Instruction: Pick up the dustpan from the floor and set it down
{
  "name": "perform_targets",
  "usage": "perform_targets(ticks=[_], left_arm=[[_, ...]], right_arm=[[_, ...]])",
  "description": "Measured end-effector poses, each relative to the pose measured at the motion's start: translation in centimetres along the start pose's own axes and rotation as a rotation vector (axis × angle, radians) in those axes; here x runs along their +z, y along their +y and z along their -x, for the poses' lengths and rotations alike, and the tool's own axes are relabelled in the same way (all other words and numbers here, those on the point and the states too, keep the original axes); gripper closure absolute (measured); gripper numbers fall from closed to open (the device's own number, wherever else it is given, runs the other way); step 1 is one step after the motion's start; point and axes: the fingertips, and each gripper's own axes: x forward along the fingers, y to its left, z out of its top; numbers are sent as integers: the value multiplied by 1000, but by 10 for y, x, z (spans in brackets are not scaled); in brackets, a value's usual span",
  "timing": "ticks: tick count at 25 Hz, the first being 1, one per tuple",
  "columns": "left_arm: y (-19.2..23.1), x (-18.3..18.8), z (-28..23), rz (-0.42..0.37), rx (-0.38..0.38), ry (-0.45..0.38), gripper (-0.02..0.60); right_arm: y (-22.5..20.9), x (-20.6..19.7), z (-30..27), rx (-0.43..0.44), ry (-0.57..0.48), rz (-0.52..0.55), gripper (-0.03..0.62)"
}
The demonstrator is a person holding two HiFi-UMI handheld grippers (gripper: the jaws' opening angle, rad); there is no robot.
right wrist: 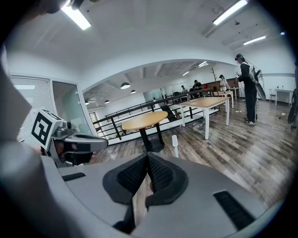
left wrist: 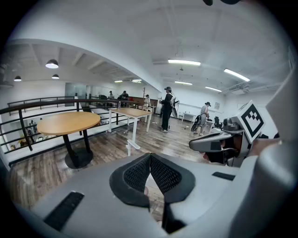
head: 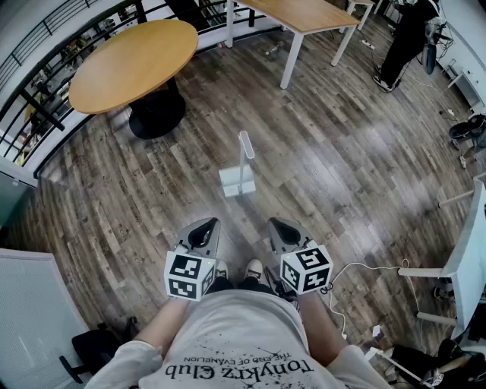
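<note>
closest to the lens is the person's grey printed shirt (head: 243, 342), filling the near edge of the head view. beyond it the dark wood plank floor (head: 342, 152) spreads across the whole room. a round table (head: 133, 64) with a wooden top and a black pedestal stands far left, beside a black railing (head: 36, 106). a rectangular table (head: 304, 14) on white legs stands at the far middle, well apart from the round one. a person in dark clothes (head: 406, 42) stands far right, and a white desk (head: 469, 251) juts in from the right edge.

the dustpan (head: 239, 178) is white and stands on the floor in the open middle, its pan on the boards and its long handle upright. it sits between the round table and the person's feet, ahead of both tools and touching neither. in the right gripper view its handle top pokes up just above the jaws, in front of the round table's pedestal.

the left tool (head: 205, 230) and right tool (head: 282, 228) are held side by side near the body, both tilted down toward the floor. each is clenched, its black ribbed pads meeting at the tips with nothing between them. two shoes (head: 254, 267) show between the tools, and a thin white cable (head: 357, 266) curls on the floor at near right.
</note>
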Motion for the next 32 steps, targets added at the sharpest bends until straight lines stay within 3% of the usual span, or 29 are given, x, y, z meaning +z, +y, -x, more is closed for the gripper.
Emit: perform_targets(ticks=[8, 18, 32], left_arm=[[2, -3, 4, 4, -3, 6, 557], [4, -15, 14, 13, -8, 13, 557], [59, -21, 37, 8, -73, 1, 557]], right_arm=[[8, -4, -1, 8, 14, 25, 569], [3, -10, -1, -50, 7, -44, 569], [48, -1, -29, -125, -10, -24, 569]])
